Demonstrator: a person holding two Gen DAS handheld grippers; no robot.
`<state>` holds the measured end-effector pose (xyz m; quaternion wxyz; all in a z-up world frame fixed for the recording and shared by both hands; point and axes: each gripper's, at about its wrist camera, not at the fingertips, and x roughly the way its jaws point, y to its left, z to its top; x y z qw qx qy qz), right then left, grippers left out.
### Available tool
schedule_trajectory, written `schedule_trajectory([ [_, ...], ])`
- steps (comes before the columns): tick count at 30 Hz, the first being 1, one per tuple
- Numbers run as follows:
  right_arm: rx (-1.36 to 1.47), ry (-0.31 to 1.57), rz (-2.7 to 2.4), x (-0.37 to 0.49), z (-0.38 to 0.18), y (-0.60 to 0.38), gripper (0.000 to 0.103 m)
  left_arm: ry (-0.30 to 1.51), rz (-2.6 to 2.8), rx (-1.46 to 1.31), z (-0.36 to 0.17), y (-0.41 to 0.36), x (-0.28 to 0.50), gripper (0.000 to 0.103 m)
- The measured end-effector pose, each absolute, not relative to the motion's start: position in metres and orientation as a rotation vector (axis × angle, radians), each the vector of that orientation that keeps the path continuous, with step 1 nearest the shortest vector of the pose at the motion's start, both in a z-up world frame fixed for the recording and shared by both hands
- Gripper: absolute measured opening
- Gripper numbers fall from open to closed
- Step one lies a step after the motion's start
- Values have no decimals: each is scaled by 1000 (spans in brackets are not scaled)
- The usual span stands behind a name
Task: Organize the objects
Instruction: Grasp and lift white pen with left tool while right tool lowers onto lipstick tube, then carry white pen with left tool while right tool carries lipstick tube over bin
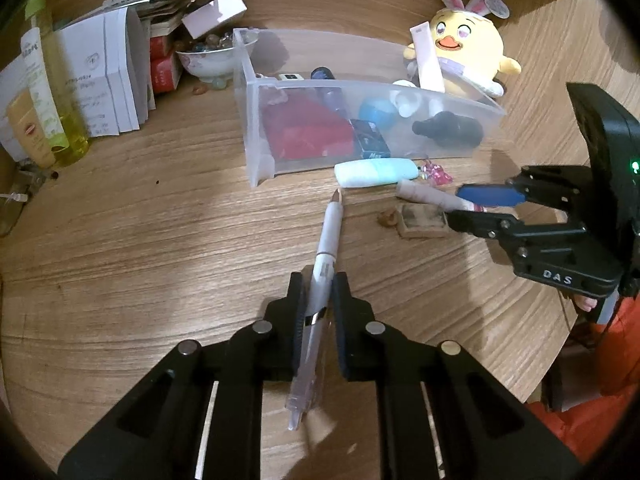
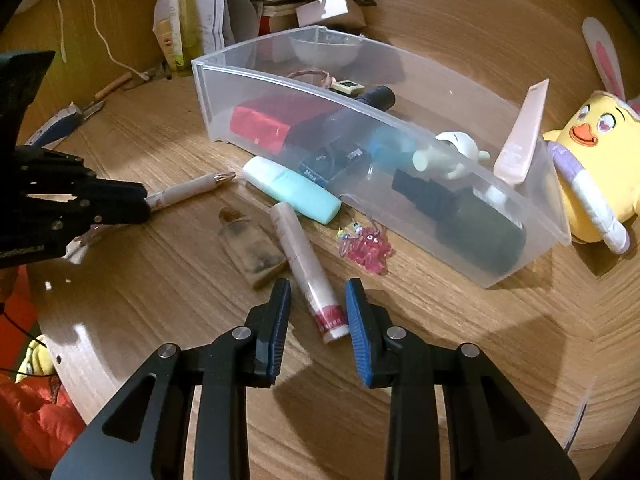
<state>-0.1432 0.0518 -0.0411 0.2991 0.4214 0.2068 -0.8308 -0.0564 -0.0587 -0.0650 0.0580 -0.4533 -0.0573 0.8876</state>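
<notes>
Our left gripper [image 1: 318, 292] has its fingers [image 1: 297, 300] closed tight on a long white and clear plastic pen [image 1: 322, 276]. The pen's long line runs straight out past the fingers, and its shiny tip points at the near wall of the clear plastic bin [image 1: 256, 128] on the wooden worktop [image 1: 140, 240]. So we think this pen goes forward and up over that wall. Our right gripper [image 2: 318, 300] has its blue-padded fingers [image 2: 358, 316] apart, not pressing on anything. A white tube with a red band [image 2: 306, 268] lies flat on the worktop, with its near end between these fingers. Its long line runs away from us, leaning a little left, almost in line with the fingers, so the right hand is the nearer one for it. A mint green oblong case [image 2: 292, 190] lies just beside the bin, near some little pink beads [image 2: 366, 248]. We can read "Max" on a dark blue box [image 1: 370, 140] inside the bin, and "DAS" on the right gripper. The red band's writing is too small to read.
</notes>
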Motion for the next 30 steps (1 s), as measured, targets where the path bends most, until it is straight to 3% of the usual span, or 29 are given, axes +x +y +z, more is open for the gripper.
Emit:
schedule_trajectory([
  [5,1116,498,-2187,-150,-41,45,25,-157,2693,-1365,-66,-54,-62,13],
  [8,1113,464,-2176,-148,-42,47,14,-136,2698,-1355,-66,-51,-64,11],
  [30,972,172,-2319,-120,-3,82,14,-264,2808,-1213,-29,-48,-40,10],
])
